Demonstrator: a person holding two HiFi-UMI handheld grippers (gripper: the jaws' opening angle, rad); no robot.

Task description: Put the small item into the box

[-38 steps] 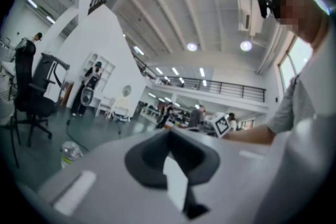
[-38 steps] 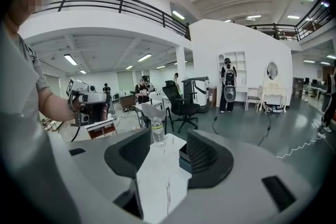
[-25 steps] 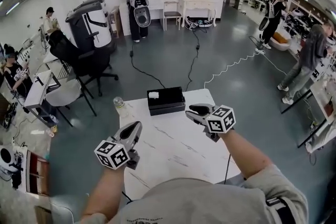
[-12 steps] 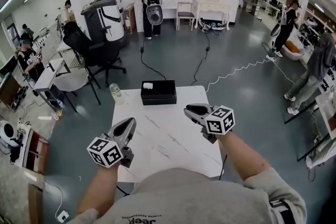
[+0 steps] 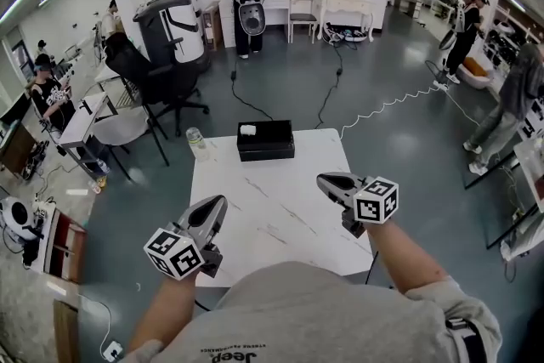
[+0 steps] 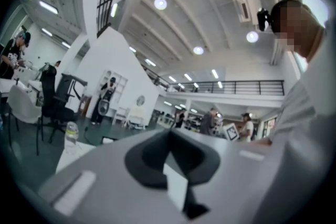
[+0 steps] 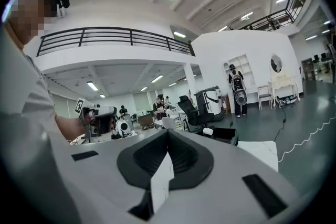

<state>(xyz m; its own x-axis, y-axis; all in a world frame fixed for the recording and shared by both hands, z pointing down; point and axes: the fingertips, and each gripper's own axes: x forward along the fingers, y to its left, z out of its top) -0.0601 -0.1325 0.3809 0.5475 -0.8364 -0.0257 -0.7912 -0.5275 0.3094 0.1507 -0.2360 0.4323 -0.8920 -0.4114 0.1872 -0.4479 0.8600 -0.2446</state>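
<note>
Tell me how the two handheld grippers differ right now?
The left gripper hangs over the table's near left part; the right gripper over its right side, slightly farther from the person. The left gripper points toward the black box; the right gripper points leftward across the table. The right gripper's jaws have just been closing, on nothing. Both are shut and empty.

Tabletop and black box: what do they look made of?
Tabletop: white, smooth, thin dark veins, so marble or a marble-look laminate. Black box: matte black, straight flat walls, perhaps plastic or card; too far off to tell.
</note>
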